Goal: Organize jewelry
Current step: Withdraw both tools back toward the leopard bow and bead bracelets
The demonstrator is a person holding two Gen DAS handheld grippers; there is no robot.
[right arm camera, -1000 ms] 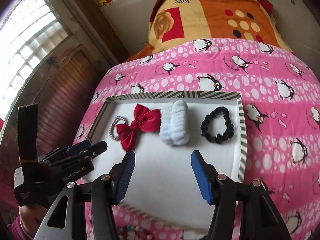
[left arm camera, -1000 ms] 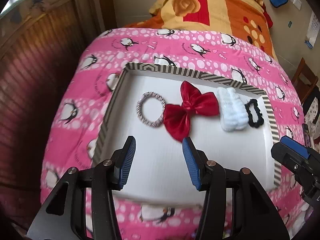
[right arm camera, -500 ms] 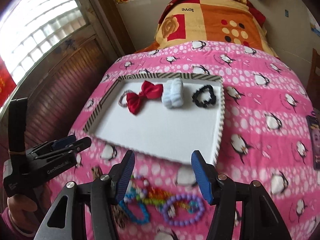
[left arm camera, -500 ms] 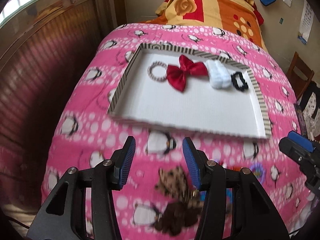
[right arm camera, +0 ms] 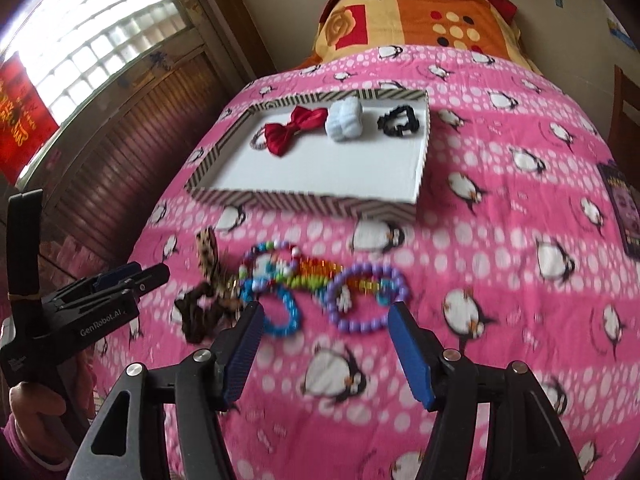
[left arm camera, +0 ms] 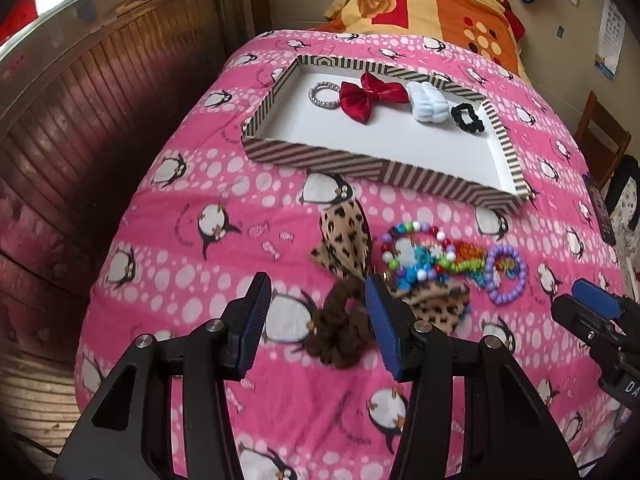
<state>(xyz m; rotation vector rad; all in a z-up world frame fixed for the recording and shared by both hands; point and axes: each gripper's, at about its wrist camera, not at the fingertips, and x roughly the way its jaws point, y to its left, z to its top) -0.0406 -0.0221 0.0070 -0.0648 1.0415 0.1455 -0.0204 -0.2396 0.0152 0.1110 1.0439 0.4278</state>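
2 wrist views, same tray (left arm camera: 384, 172) ahead

You had a pink penguin-print blanket (left arm camera: 192, 184), a striped tray (left arm camera: 360, 164) with a white floor, a red bow (left arm camera: 370, 94), a black scrunchie (left arm camera: 466, 117), a brown scrunchie (left arm camera: 340, 336) and a purple bracelet (right arm camera: 366, 298).

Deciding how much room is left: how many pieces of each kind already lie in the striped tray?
In the striped tray:
Silver ring-shaped band: 1
Red bow: 1
Pale blue fluffy piece: 1
Black scrunchie: 1
Total: 4
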